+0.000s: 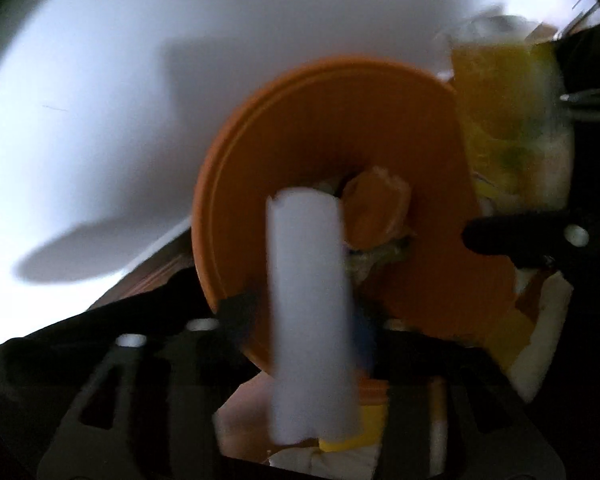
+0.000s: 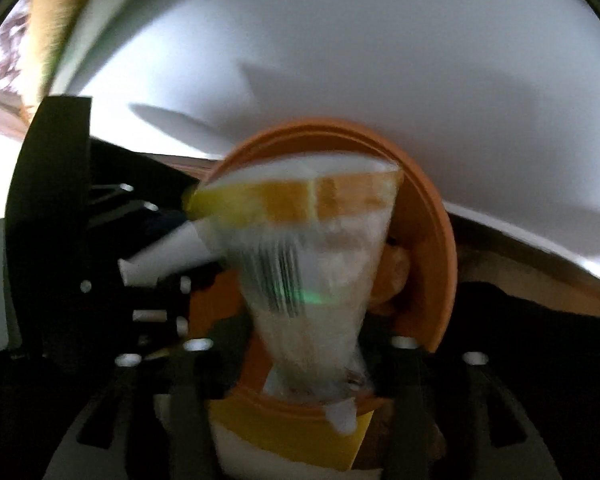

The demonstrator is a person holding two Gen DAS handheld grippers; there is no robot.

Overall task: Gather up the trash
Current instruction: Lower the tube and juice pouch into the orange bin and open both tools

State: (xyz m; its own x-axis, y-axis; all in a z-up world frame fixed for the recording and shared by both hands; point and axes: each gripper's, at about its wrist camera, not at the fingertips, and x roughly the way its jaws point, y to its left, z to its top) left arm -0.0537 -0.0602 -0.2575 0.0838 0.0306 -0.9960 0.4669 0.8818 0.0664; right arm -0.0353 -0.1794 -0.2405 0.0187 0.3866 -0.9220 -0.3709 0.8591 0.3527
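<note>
The left gripper (image 1: 312,320) is pinching a white paper roll (image 1: 312,312) that is standing upright between its jaws, over an orange plate (image 1: 284,128) carrying an orange scrap (image 1: 374,208). The right gripper (image 2: 308,360) is clamping the narrow end of a clear plastic wrapper (image 2: 312,264) with a yellow band, fanning out in front of the same plate. Both pieces are looking light and crushable, the wrapper probably slippery, so holding them at mid-length or at the bunched end seems best. A white table (image 1: 140,80) is lying beyond.
</note>
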